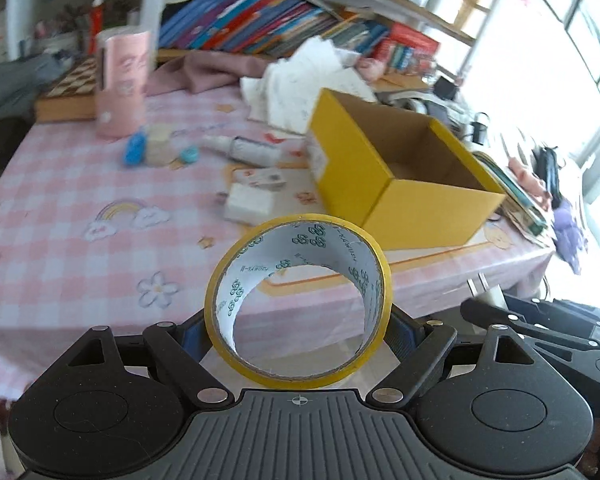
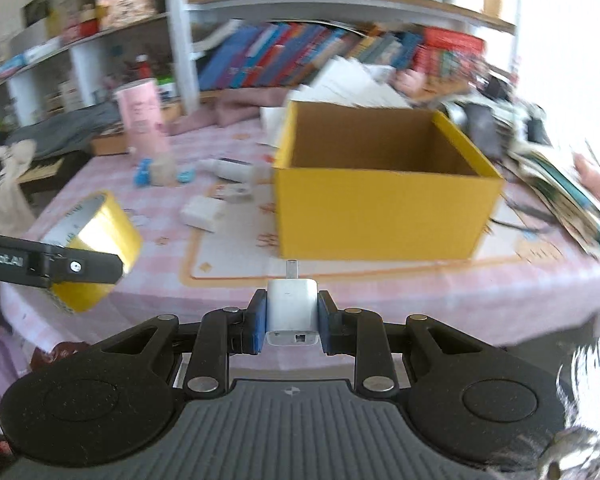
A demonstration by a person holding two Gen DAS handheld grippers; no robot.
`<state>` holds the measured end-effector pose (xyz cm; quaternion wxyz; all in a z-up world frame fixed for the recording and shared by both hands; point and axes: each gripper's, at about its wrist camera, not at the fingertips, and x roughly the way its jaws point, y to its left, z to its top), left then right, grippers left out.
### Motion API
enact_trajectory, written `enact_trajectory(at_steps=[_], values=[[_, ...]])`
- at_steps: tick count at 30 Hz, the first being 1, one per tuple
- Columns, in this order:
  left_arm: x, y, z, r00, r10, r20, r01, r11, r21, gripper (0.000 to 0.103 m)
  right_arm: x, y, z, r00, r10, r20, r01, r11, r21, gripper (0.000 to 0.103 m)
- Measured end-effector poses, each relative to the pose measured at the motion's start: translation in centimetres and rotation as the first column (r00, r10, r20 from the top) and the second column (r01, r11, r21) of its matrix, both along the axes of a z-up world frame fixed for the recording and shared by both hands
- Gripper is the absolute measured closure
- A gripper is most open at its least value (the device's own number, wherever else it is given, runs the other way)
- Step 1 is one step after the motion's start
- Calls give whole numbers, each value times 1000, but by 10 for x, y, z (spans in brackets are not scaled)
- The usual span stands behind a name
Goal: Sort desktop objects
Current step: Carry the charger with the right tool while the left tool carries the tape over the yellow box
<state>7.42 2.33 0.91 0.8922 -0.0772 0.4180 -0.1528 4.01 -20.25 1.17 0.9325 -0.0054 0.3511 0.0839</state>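
Note:
My left gripper (image 1: 298,332) is shut on a roll of yellow tape (image 1: 300,232), held in the air above the near edge of the pink checked table; the roll also shows at the left of the right wrist view (image 2: 96,240). My right gripper (image 2: 292,316) is shut on a white plug charger (image 2: 290,308), prongs pointing forward, in front of the open yellow cardboard box (image 2: 384,216). The box (image 1: 416,208) stands right of centre on the table and looks empty inside.
On the table lie a white block (image 1: 249,200), a small printed box (image 1: 260,178), a white bottle on its side (image 1: 244,148), blue bits (image 1: 134,152) and a pink cylinder (image 1: 122,84). Papers, books and cables crowd the back and right side.

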Motion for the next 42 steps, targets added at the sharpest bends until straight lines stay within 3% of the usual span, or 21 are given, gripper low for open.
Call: enact_trajectory(at_steps=[9,16,22,35,42], values=[[9,-36,13,992,-96,85,99,995,-27,16,1,-42,7,990,-138,20,137,990,28,79],[20,-61,10,982,-179,62,182,982,-48,16,6,-56,11,987,-156,26,155,988,25,79],[19,-74,15,965,-241,104,248,967,-59,16,6,-67,13,980,-197,16,197,980,32,79],[11,-66,11,962,-257,88,264,962,-75,16,7,-55,11,986,-167,0,167,986,16,79],[15,-72,17,951,-282,130,292,954,-67,16,7,-61,18,982,-187,39,187,982,6,79]])
